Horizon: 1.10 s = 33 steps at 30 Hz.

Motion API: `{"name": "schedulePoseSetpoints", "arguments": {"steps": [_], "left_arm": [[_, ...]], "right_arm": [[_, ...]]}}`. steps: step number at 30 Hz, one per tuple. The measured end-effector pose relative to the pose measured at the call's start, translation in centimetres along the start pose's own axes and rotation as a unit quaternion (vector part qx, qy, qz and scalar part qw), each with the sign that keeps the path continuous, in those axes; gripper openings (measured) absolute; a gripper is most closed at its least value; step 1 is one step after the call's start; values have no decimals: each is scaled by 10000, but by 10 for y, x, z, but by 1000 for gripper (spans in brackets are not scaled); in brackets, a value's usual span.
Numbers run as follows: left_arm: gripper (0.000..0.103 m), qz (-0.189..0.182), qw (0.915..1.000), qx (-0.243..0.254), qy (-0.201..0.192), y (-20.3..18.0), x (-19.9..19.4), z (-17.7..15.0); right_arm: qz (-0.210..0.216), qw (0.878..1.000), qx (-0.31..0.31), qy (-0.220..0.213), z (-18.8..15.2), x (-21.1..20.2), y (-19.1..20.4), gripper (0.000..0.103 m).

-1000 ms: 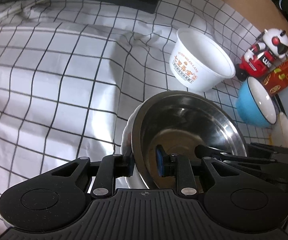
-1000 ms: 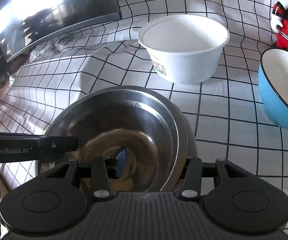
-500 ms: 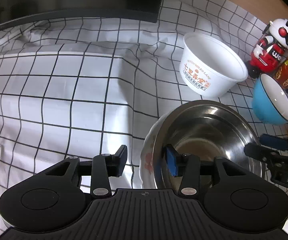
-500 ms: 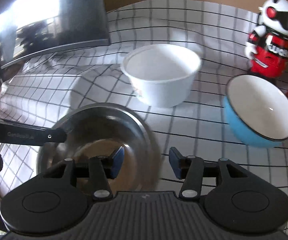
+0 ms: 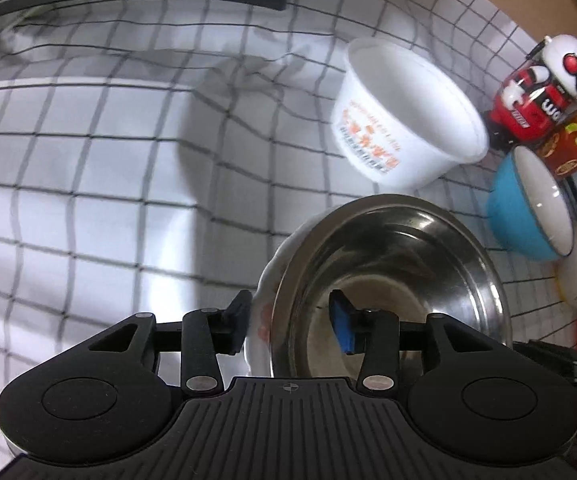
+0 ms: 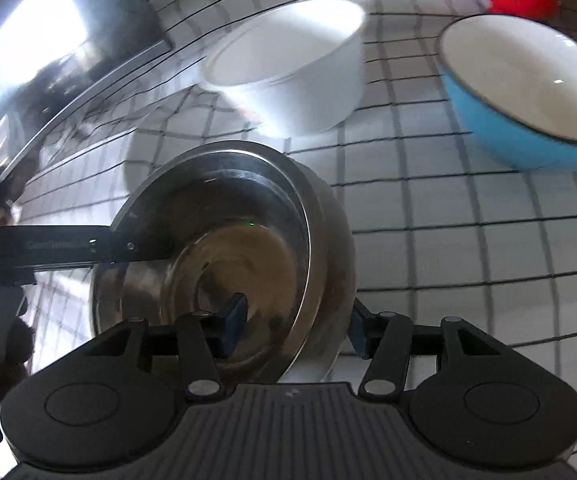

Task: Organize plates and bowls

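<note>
left claw [image 5: 290,326] closing astride steel bowl [image 5: 392,280]; white tub's [image 5: 404,120] orange print unreadable.

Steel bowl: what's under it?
The shiny steel bowl sits nested in a white bowl with red floral marks; only that rim shows, and the rest underneath is hidden.
</note>
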<state>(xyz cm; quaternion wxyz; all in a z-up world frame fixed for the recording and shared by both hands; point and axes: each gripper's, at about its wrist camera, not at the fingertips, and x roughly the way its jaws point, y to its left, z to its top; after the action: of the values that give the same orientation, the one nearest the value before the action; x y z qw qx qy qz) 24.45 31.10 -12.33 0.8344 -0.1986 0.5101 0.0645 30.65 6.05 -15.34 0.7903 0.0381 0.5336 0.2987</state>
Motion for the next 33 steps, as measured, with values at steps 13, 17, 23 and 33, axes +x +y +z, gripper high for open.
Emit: {"name": "schedulePoseSetpoints", "arguments": {"steps": [13, 17, 23, 33], "left_arm": [[40, 237, 9945, 48, -1019, -18, -49, 9], [40, -632, 9883, 160, -1375, -54, -74, 25], [40, -2107, 9762, 237, -457, -157, -29, 16], [40, -1792, 9836, -110, 157, -297, 66, -12]], "right_arm": [[-408, 9959, 13, -803, 6, -51, -9, 53], [-892, 9846, -124, -1499, 1, -129, -35, 55], [-2234, 9640, 255, -1420, 7, -197, -137, 63], [-2015, 9734, -183, -1078, 31, -182, -250, 73]]}}
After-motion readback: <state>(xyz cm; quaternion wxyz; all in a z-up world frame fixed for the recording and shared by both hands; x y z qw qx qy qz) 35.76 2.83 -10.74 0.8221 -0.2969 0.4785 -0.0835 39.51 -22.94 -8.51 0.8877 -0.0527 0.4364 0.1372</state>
